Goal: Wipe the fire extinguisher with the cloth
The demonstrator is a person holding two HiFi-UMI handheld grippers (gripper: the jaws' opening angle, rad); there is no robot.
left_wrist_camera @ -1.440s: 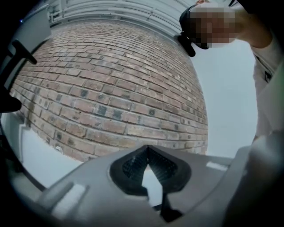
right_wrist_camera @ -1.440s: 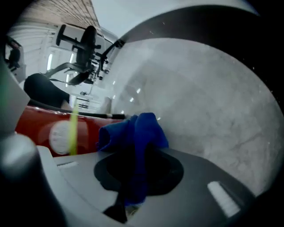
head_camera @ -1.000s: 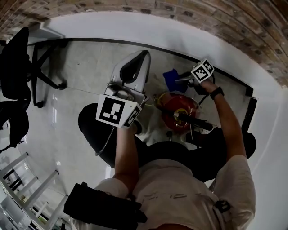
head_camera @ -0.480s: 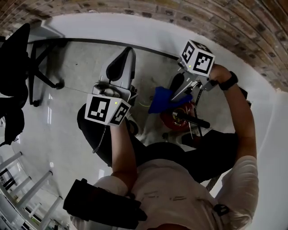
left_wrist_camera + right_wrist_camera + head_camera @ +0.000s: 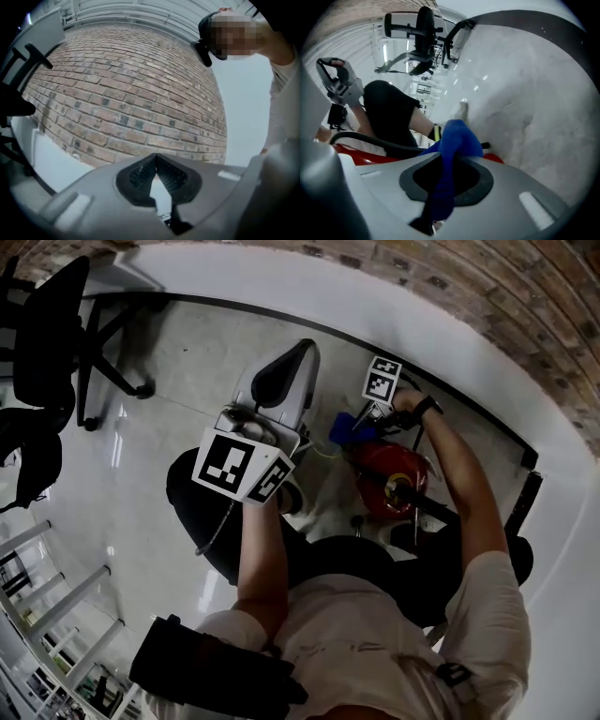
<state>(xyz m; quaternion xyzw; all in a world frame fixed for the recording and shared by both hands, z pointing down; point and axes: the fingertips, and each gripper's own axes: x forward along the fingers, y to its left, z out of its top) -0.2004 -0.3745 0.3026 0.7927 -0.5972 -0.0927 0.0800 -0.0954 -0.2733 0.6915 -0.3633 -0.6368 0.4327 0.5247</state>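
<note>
1. The brick wall [image 5: 126, 93] fills the left gripper view, far beyond the fire extinguisher [image 5: 386, 474].
2. The red fire extinguisher stands on the pale floor just in front of the person's legs. A black hose [image 5: 424, 502] lies across its top.
3. The left gripper [image 5: 155, 159] is held up to the left of the extinguisher, well apart from it, much where it was half a second ago. Its jaws are pressed together at the tips with nothing between them.
4. The right gripper [image 5: 446, 161] has come down since half a second ago. Then it was raised high over the extinguisher; now it sits low at the extinguisher's far left edge. Its jaws are closed tight on the blue cloth [image 5: 457, 133], which is bunched between them and sticks out past the tips.
5. Earlier the cloth hung spread above the extinguisher's top. Now it is a smaller bunch at the extinguisher's upper left rim, right against the red body; whether it actually presses on it cannot be told.
</note>
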